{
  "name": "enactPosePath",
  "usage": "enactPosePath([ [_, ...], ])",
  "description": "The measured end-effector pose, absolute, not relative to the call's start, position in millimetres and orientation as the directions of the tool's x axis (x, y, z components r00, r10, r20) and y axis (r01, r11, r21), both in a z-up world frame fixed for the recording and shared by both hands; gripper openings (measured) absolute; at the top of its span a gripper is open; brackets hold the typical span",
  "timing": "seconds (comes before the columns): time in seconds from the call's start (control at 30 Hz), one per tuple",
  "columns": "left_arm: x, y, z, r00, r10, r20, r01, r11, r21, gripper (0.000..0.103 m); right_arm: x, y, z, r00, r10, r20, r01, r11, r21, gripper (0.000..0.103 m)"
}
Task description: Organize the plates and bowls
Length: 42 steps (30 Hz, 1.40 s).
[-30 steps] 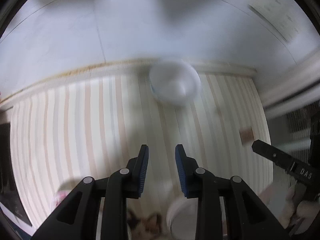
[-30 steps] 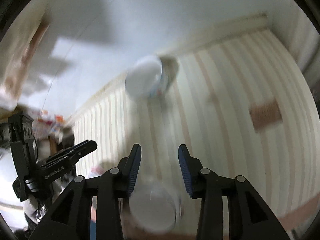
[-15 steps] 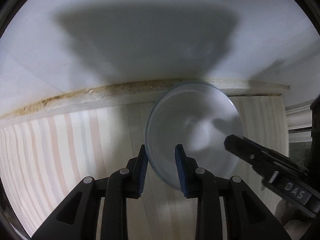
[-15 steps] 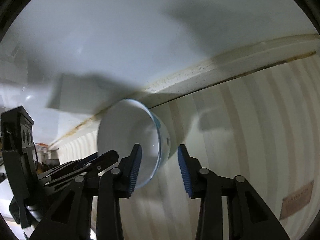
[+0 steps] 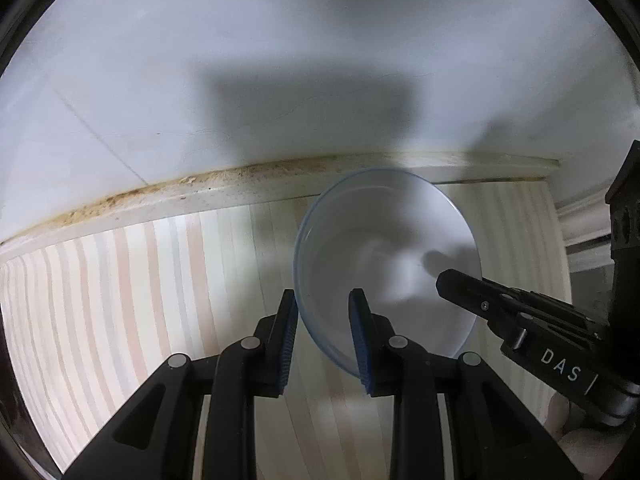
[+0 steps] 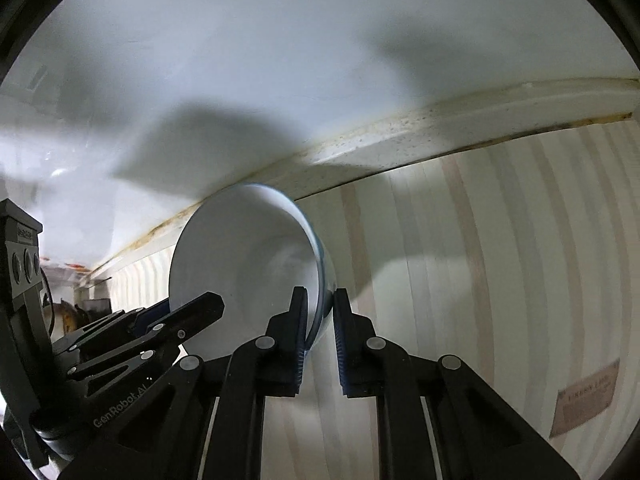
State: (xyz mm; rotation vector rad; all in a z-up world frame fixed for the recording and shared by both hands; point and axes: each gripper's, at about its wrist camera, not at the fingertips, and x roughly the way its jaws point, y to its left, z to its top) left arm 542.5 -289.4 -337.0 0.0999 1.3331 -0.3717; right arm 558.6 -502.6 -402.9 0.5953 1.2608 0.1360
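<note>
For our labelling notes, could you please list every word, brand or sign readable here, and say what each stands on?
"DAS": white letters on the right claw, seen from the left wrist.
"GenRobot.A": partly cut off, on the left claw, seen from the right wrist.
Brown label on the striped tabletop: printed, too blurred to read.
Bowl: no text.

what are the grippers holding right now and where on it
Both hold the white bowl by its rim: the right gripper pinches the right rim wall, the left gripper straddles the rim on the opposite side.
</note>
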Motion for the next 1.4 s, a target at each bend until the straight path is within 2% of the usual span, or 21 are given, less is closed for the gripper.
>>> enactPosePath([
  [0.5, 439.7, -266.2, -255.8, 0.223, -0.299, -0.928, 0.414, 0.891, -0.187, 0.024, 424.2, -503.2, -303.6, 0.412, 0.379, -0.829, 0.176, 0.859, 0.48, 0.015],
  [0.73, 389.1, -261.0, -243.0, 0.223, -0.317, -0.922, 0.435, 0.878, -0.197, 0.024, 357.3, -491.5, -274.2, 0.428, 0.369, -0.825, 0.164, 0.866, 0.472, 0.015],
  [1.07, 345.2, -241.0, -243.8, 0.216, -0.306, -0.927, 0.451, 0.873, -0.183, 0.024, 296.3, -465.1, -273.7, 0.423, 0.378, -0.823, 0.161, 0.863, 0.479, 0.015],
  [1.4, 339.5, -244.5, -289.7, 0.14, -0.252, -0.957, 0.452, 0.877, -0.165, 0.024, 273.7, -454.2, -321.3, 0.352, 0.376, -0.857, 0.203, 0.863, 0.463, 0.015],
])
